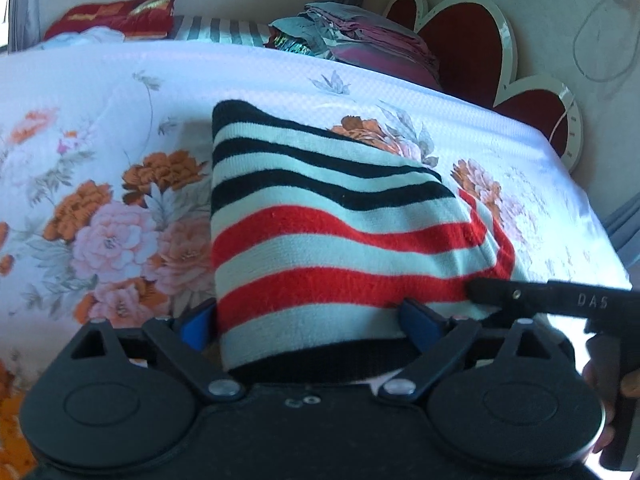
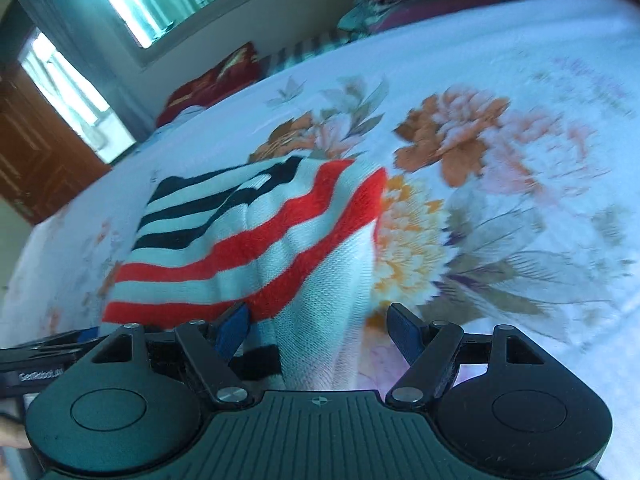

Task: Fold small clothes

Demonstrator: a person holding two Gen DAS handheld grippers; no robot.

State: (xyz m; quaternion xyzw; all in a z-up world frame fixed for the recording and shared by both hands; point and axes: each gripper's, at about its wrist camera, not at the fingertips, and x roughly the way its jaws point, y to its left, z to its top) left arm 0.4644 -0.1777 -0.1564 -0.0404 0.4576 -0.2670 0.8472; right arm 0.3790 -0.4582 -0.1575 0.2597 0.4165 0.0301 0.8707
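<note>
Striped knit garment on floral bedsheet, long axis running away from the left tongs, black-striped end far, red stripes near. Both tongs spread apart; near hem lies between each pair. Right tongs straddle the garment's right edge.

"DAS" on right gripper, "GenRobot.AI" on left gripper

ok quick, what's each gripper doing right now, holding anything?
Left gripper: jaws spread wide around the striped garment, not clamped.
Right gripper: jaws open, garment edge lying between them, not pinched.
</note>
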